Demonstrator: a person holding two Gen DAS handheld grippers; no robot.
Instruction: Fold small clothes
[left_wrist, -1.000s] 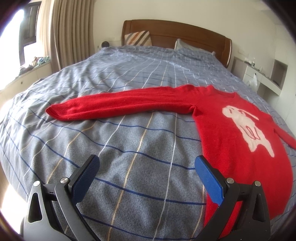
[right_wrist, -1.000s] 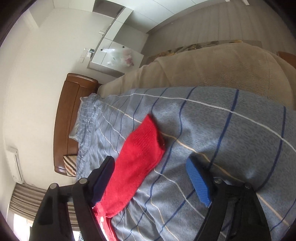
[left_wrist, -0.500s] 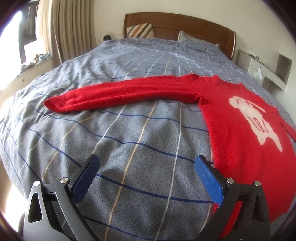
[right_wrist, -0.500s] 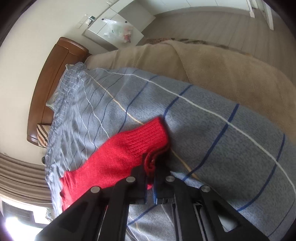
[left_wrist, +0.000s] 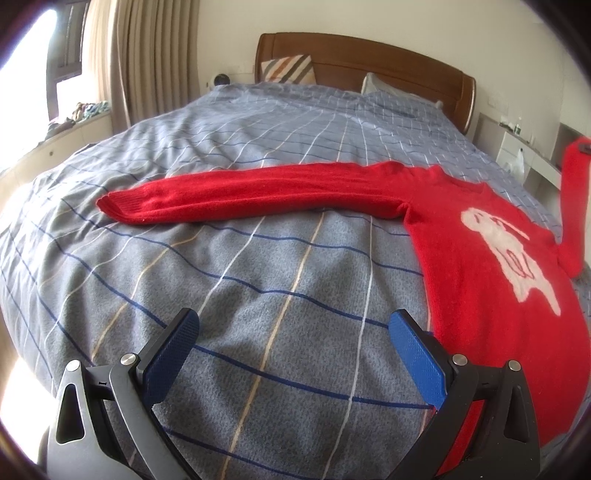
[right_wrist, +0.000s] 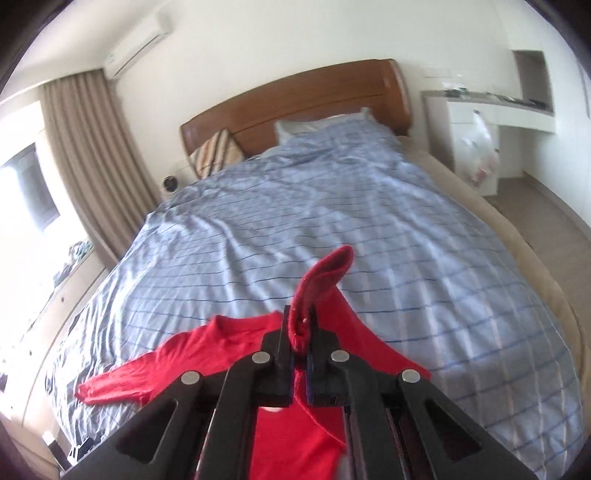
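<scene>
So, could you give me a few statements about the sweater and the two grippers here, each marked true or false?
1. The right gripper is shut on the sweater's sleeve cuff. True.
2. The left gripper holds the other sleeve. False: it is open and empty, and that sleeve lies flat on the bed.
3. The red sweater has a white figure on its front. True.
4. The sweater is already folded into a neat square. False: its body is spread out.
</scene>
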